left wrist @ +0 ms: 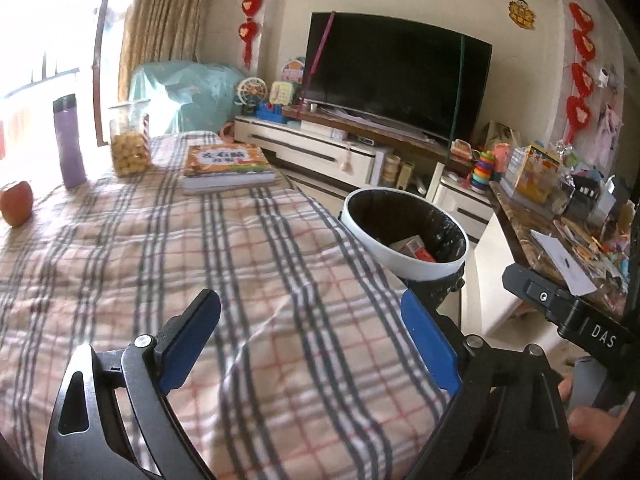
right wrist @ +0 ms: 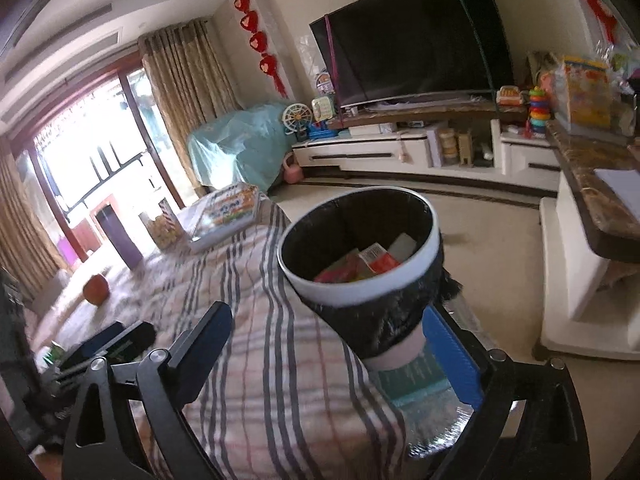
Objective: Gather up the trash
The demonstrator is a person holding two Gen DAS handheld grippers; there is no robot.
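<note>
A white trash bin (left wrist: 416, 264) with a black liner stands just off the right edge of the plaid-covered table (left wrist: 180, 264). It holds red and white boxes (right wrist: 374, 262). In the right wrist view the bin (right wrist: 360, 292) is close in front. My left gripper (left wrist: 310, 320) is open and empty above the cloth. My right gripper (right wrist: 328, 336) is open over the table edge. A silver and teal foil packet (right wrist: 424, 404) lies by its right finger (right wrist: 452, 360); I cannot tell whether it is touched.
On the table stand a purple bottle (left wrist: 70, 144), a jar of snacks (left wrist: 130, 140), a book (left wrist: 228, 162) and an apple (left wrist: 16, 204). A TV (left wrist: 396, 76) on a white cabinet is behind. A cluttered counter (left wrist: 560, 232) is at right.
</note>
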